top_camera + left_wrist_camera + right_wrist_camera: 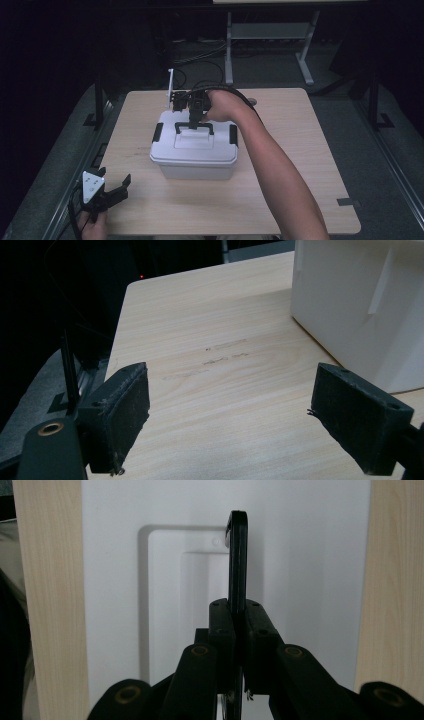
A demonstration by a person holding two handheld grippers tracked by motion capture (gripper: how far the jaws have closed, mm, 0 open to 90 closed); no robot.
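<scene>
The white storage box (196, 147) sits at the centre of the high view on the pale wooden table (300, 150), its lid on and the black side latches (158, 132) apparently down. Its black carrying handle (194, 126) stands up from the lid, and the right gripper (192, 120), reaching in from above, is clamped on the handle's bar; in the right gripper view the pads meet on the thin black bar (237, 570) at mid-frame, with the white lid behind. The step in hand looks like taking hold of the box by its handle, ready to lift or carry it. A straight upward pull would keep the box from swinging. The left gripper (107, 195) rests at the lower left, jaws wide and empty, well apart from the box.
</scene>
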